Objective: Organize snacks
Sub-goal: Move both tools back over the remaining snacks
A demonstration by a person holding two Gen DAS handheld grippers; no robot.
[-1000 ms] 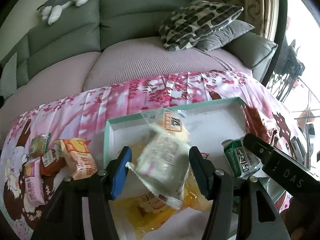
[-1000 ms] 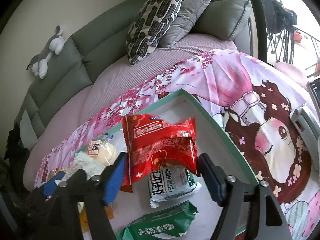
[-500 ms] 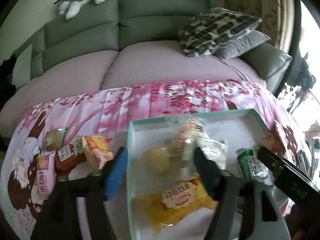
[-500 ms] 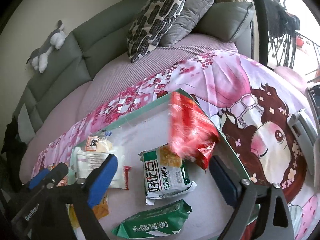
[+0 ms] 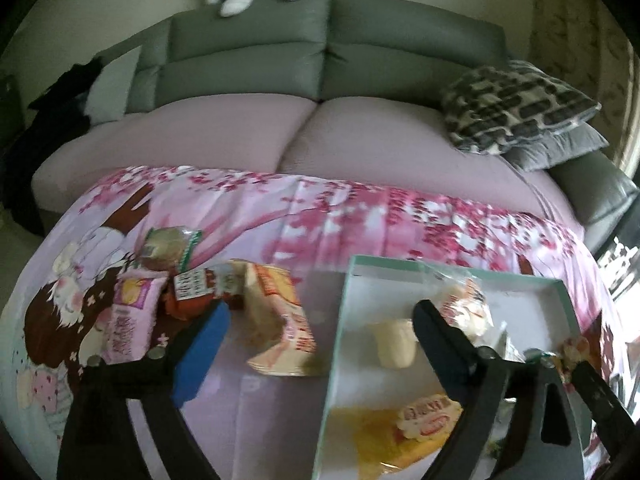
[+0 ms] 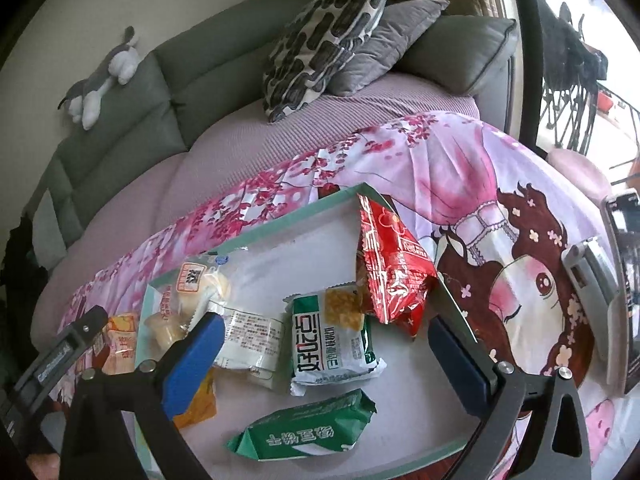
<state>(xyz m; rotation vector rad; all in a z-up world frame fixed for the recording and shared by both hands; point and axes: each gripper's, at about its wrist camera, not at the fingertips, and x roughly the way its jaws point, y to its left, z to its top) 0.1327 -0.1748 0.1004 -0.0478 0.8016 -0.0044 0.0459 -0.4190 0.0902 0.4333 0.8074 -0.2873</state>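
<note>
Behind a tabletop draped in a pink cherry-blossom cloth (image 6: 460,160) stands a grey sofa (image 5: 320,60), and on the cloth lies a shallow white tray with a mint-green rim (image 6: 280,220). Left tongs (image 5: 320,320) are opening, nothing between them, straddling the tray's edge beside an orange snack packet (image 5: 280,320). Right tongs (image 6: 324,344) are opening wide, empty, above a green-and-white cracker packet (image 6: 332,336), with a crinkled red foil snack bag (image 6: 392,272) leaning on the tray's far-right rim.

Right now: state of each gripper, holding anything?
Left gripper: fingers opening, nothing held, hanging over the cloth beside the tray.
Right gripper: fingers opening, nothing held; the red bag lies loose in the tray.
</note>
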